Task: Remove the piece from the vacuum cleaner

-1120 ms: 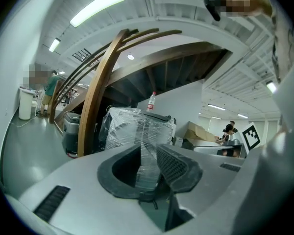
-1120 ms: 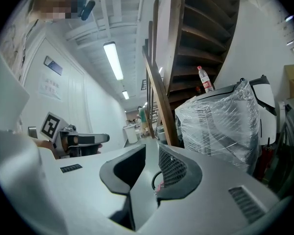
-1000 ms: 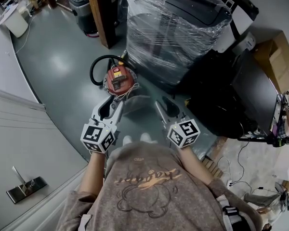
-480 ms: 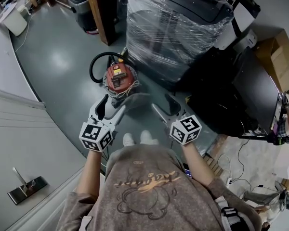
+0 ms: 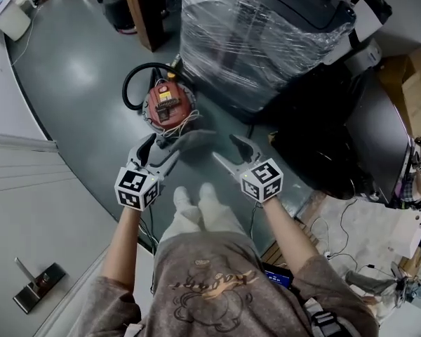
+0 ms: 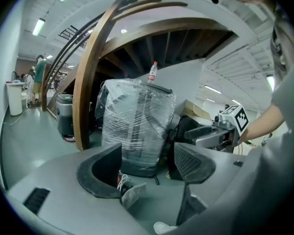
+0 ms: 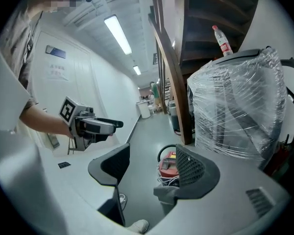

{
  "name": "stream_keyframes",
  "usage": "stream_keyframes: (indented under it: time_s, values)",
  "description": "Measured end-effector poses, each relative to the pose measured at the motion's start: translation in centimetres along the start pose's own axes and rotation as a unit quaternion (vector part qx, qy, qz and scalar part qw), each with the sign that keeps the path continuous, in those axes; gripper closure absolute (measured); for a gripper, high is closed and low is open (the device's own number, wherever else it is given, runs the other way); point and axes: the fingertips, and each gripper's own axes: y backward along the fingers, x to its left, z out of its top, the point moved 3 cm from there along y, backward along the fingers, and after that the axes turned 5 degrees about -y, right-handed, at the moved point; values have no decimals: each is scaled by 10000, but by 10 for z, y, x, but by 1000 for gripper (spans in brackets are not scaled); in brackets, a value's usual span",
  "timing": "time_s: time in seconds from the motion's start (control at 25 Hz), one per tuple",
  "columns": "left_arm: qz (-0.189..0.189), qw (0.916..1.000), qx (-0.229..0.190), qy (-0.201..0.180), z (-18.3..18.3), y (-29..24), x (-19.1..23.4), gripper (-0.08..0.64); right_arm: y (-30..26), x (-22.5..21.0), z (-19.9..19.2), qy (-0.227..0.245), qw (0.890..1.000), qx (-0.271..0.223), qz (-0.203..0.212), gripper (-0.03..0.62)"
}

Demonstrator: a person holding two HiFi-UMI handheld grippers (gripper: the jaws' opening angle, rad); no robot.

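Looking down, my left claw and right claw hang above the floor on either side of a grey piece. It lies right by the red vacuum cleaner, near a plastic-wrapped stack. Along my left claw, the jaws have just been opening and stand wide apart, gripping nothing, with the grey piece low in the gap. Along my right claw, the jaws have likewise just been opening and stand apart and empty, the vacuum cleaner showing on the floor beyond them.
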Motion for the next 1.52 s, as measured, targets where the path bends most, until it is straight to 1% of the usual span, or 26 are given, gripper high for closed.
stream_keyframes:
  time_s: [0.12, 0.28, 0.44, 0.56, 0.72, 0.88, 1.0, 1.08, 1.2, 1.28, 1.36, 1.44, 1.52]
  values:
    - [-71, 9997, 235, 14, -23, -25, 13, 249, -25, -19, -20, 66, 9995, 305, 86, 331]
    - [-116, 9985, 536, -17, -59, -66, 32, 249, -61, -49, -48, 120, 9979, 584, 236, 331]
    - [-193, 9963, 841, 19, -106, -102, 44, 250, -98, -71, -88, 251, 9942, 943, 457, 331]
    - [-278, 9948, 972, 99, -141, -131, 53, 250, -127, -92, -118, 380, 9906, 1185, 561, 332]
    - [-328, 9930, 1138, 50, -189, -174, 67, 250, -166, -121, -161, 477, 9862, 1414, 719, 333]
    - [-398, 9892, 1408, 36, -241, -207, 83, 250, -199, -146, -205, 763, 9787, 1714, 829, 333]
    - [-514, 9848, 1660, 32, -280, -228, 92, 250, -219, -165, -234, 824, 9748, 1882, 864, 333]
    - [-631, 9825, 1752, 44, -302, -242, 96, 250, -233, -179, -253, 844, 9719, 2004, 905, 333]
    - [-790, 9801, 1821, -35, -326, -261, 103, 250, -253, -195, -280, 882, 9658, 2200, 1055, 333]
    - [-881, 9783, 1870, -130, -338, -271, 106, 252, -263, -202, -296, 989, 9605, 2329, 1161, 333]
    - [-946, 9768, 1907, -220, -346, -278, 108, 260, -270, -208, -309, 1111, 9562, 2413, 1225, 333]
    - [-1043, 9749, 1946, -295, -350, -282, 107, 298, -276, -212, -317, 1165, 9544, 2432, 1280, 333]
    - [-1168, 9723, 1994, -350, -353, -283, 102, 298, -281, -211, -322, 1203, 9531, 2420, 1361, 333]
